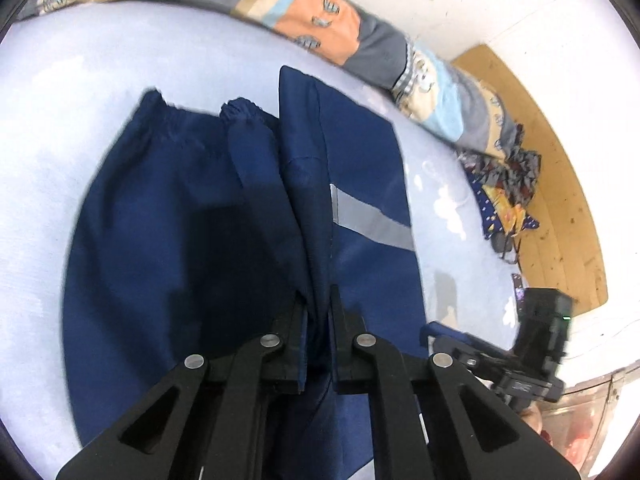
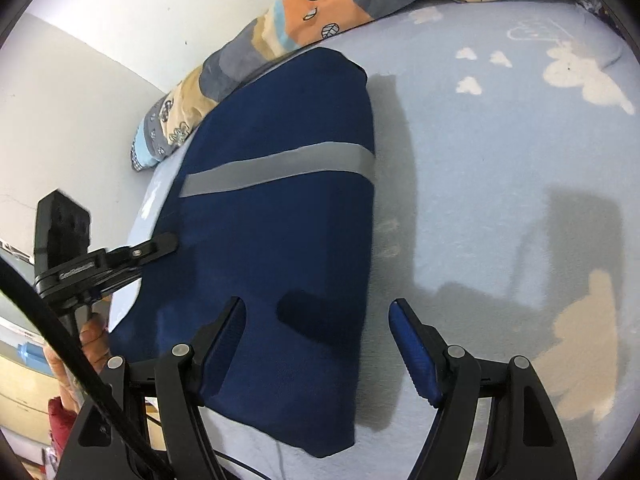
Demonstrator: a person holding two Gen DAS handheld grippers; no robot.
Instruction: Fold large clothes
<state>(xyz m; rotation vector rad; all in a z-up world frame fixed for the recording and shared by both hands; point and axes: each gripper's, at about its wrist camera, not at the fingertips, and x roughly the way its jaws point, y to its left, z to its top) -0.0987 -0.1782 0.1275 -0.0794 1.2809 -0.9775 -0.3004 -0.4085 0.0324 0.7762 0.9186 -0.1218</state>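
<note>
Left gripper [image 1: 316, 308] is pinching navy garment [image 1: 168, 232] fold; right gripper [image 2: 316, 320] is hovering open above it; keep fold edge taut, aligned.

It is a home bedroom: a bed [image 2: 500, 168] under a pale blue sheet printed with white clouds, a patchwork quilt [image 1: 344, 28] bunched along a plain white wall [image 2: 100, 40], and wooden flooring [image 1: 560, 200] alongside the bed.

Bare sheet [image 2: 500, 184] right of jacket [image 2: 280, 240]; quilt [image 2: 304, 12] blocks far edge.
</note>
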